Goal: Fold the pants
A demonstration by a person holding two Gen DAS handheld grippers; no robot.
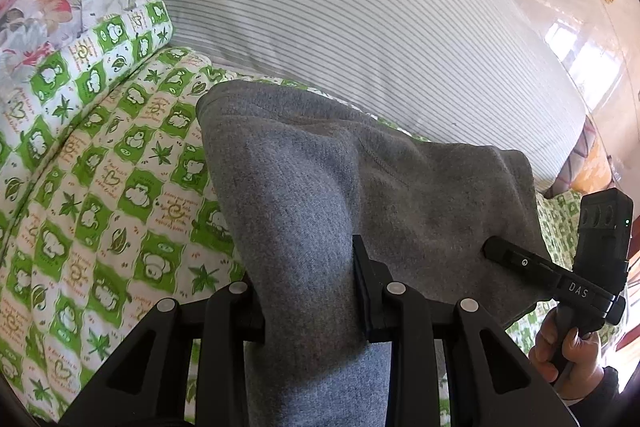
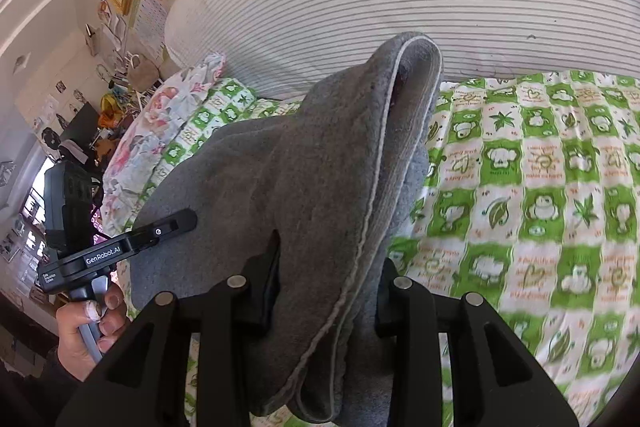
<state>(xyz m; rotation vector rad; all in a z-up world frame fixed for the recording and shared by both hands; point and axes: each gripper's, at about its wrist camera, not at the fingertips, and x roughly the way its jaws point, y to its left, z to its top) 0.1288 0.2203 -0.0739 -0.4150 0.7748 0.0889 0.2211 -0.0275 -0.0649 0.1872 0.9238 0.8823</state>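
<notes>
The striped mattress (image 1: 340,7) fills the twelve o'clock half of both wrist views; the green-and-white printed quilt (image 2: 540,187) spreads below it, from six to nine o'clock in the left view and from three to five o'clock in the right. The grey pants (image 1: 320,187), thick fleece and already doubled over, hang above the quilt between my two tools, with the folded end drooping toward twelve o'clock.

Risk, as I judge it: the bundle is carried by two pinches only. If one pinch loosens, that side will drop and the fold will open. If I draw the tools apart, the fabric will go taut and slide from a pad; if I bring them together, the middle will sag and crease before it lands. The stacked pillows (image 1: 80,19) near ten o'clock sit close enough to catch the drooping end should I drift that way.

Left gripper (image 1: 308,299): jaws partly closed, pinching a thick roll of the pants that rises between the pads at six o'clock. Right gripper (image 2: 328,291): jaws likewise partly closed, clamped on several layers, a pale seam edge running between the pads. Each tool appears in the other's view, its fingertip lying against the grey cloth: the right at four o'clock, the left at eight o'clock.
</notes>
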